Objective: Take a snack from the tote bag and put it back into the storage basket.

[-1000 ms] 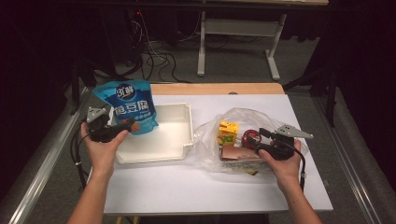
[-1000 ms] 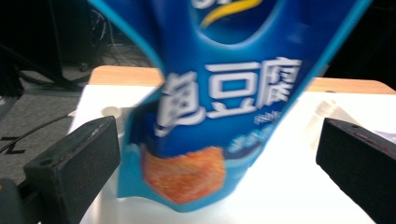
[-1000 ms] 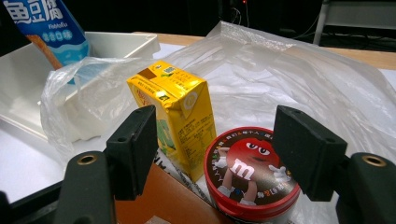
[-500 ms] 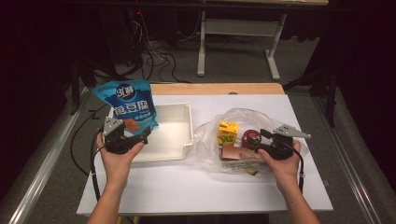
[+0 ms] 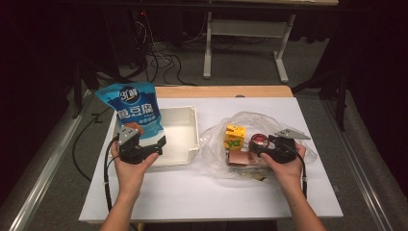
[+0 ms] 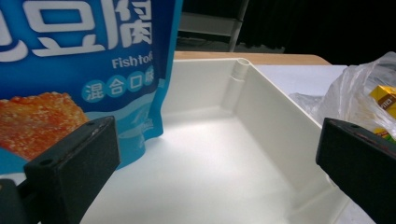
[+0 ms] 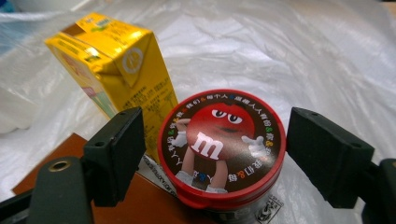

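Observation:
A blue snack bag (image 5: 132,103) (image 6: 93,70) stands upright in the left part of a white tray (image 5: 187,130) (image 6: 261,107). My left gripper (image 5: 146,139) (image 6: 219,158) is open at the tray's near edge, with nothing between its jaws. On the right, a clear plastic bag (image 5: 250,120) (image 7: 303,56) holds a yellow drink carton (image 5: 235,137) (image 7: 116,60), a red-lidded candy can (image 5: 260,140) (image 7: 222,140) and a flat brown pack (image 5: 238,159). My right gripper (image 5: 262,147) (image 7: 219,149) straddles the can's lid. Its jaws have just been opening, and the pads stand just off the lid.
A white sheet (image 5: 192,192) covers the table, with a wooden strip (image 5: 221,91) along the far edge. Behind the table are a desk frame (image 5: 245,33) and floor cables (image 5: 159,57). Metal rails run along both sides of the table.
My left gripper has moved right, from the blue bag's left edge to in front of the tray. The bag stays standing. The right hand has stayed by the can.

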Motion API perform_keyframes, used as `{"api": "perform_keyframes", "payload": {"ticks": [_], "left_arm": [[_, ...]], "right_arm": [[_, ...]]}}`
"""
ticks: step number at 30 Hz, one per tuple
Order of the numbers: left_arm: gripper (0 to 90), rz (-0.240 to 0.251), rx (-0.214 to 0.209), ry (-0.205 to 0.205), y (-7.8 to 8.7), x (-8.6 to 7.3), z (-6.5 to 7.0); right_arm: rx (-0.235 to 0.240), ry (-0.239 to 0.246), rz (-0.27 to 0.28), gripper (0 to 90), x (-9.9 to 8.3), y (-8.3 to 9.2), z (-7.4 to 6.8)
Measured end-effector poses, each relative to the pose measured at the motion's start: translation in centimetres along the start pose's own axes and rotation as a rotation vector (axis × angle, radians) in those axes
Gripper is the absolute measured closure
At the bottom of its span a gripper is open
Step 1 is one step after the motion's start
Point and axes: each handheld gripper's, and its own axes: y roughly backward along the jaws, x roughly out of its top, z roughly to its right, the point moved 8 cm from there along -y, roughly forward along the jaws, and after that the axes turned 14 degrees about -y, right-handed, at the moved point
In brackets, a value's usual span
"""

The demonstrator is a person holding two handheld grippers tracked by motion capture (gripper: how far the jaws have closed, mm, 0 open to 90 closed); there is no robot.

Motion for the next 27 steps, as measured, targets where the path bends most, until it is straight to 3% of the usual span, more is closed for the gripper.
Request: {"api": "perform_keyframes", "payload": {"ticks": [11,19,22,27], "left_arm": [[0.4,-0.008,-0.025,-0.009,-0.5,-0.1,0.9],[0.3,-0.013,-0.053,-0.025,-0.9,0.0,2.1],[0.3,-0.018,-0.061,-0.030,-1.0,-0.1,2.5],[0.3,-0.022,-0.078,-0.043,-1.2,0.0,3.2]], "right_arm": [[-0.057,0.010,-0.067,22.0,-0.6,-1.2,0.4],[-0.062,0.003,-0.102,22.4,-0.9,-1.5,0.5],[-0.096,0.053,-0.119,24.1,-1.1,-1.8,0.5],[-0.113,0.067,-0.114,25.4,-1.1,-1.8,0.3]]}}
